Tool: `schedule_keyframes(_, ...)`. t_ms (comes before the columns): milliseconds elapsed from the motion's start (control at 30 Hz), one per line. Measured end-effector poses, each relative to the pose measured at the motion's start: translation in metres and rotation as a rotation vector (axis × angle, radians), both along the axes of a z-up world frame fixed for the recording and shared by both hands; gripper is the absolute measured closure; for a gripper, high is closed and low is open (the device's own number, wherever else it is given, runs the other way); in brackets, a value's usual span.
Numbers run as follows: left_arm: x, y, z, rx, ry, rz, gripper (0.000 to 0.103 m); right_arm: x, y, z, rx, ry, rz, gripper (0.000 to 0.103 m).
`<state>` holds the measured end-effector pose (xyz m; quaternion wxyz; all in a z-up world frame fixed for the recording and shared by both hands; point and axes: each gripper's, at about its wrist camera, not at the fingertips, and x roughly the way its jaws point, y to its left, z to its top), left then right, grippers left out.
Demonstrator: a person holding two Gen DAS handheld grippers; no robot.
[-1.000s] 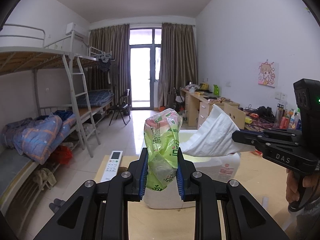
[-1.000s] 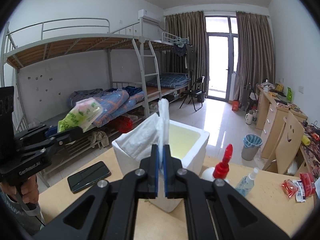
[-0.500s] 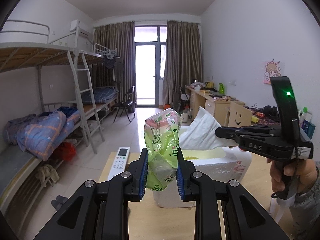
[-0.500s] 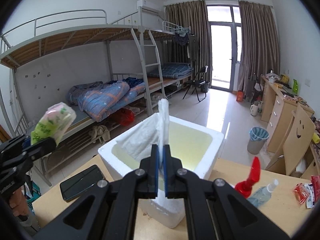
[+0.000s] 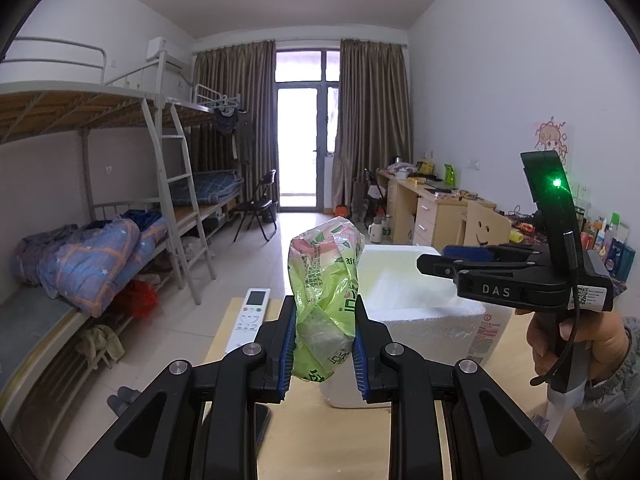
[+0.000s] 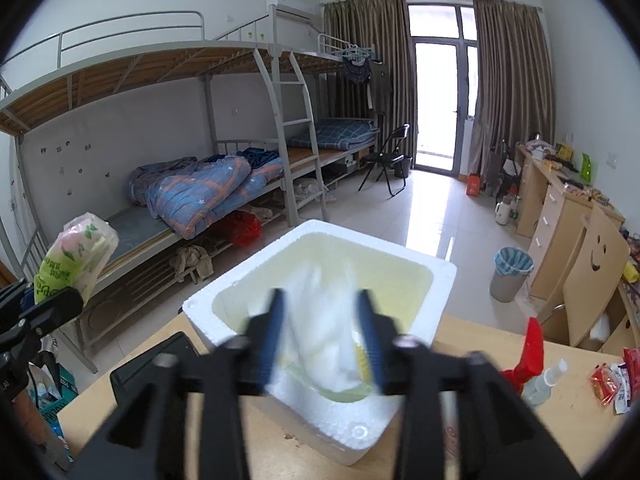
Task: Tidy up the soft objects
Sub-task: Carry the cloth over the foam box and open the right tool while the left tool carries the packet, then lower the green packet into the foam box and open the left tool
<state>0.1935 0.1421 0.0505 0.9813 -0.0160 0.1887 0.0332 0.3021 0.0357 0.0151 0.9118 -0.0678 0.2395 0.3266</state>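
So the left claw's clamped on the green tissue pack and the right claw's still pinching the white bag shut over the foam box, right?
Not quite. The right wrist view shows the right claw open, the white bag dropping into the foam box. The left claw does clamp the green tissue pack.

Tissue pack (image 5: 326, 304): crinkled glossy plastic film, catching light. Foam box (image 6: 320, 316): white, grainy, matt, showing a yellowish inner face. Tabletop (image 6: 472, 420): pale wood-look, smooth. Spray bottle (image 6: 546, 378): clear plastic. Left gripper (image 5: 323, 350): matt black plastic, ribbed blue pads.
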Motion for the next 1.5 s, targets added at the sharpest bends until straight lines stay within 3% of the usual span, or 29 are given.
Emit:
schedule_keyframes(67,0.0,0.001,0.0,-0.006,0.004,0.005,0.077,-0.003,0.001,0.002,0.004,-0.026,-0.013,0.03)
schedule_keyframes(167,0.0,0.003,0.001,-0.015,0.007,0.009,0.077,-0.007,0.001,0.006,0.008,-0.045,-0.003,0.017)
schedule_keyframes(400,-0.001,0.003,0.004,-0.02,0.008,0.01,0.077,-0.018,0.002,0.014,0.004,-0.081,0.047,0.001)
schedule_keyframes(867,0.004,0.002,0.005,-0.021,0.015,-0.002,0.077,-0.043,-0.016,0.029,0.021,-0.114,0.036,0.0)
schedule_keyframes(1167,0.013,-0.012,0.005,-0.013,0.013,-0.055,0.077,-0.064,-0.033,0.035,-0.023,-0.216,-0.004,0.0)
schedule_keyframes(1500,0.037,-0.028,0.005,-0.01,0.021,-0.12,0.077,-0.074,-0.066,0.034,-0.009,-0.198,-0.055,0.0)
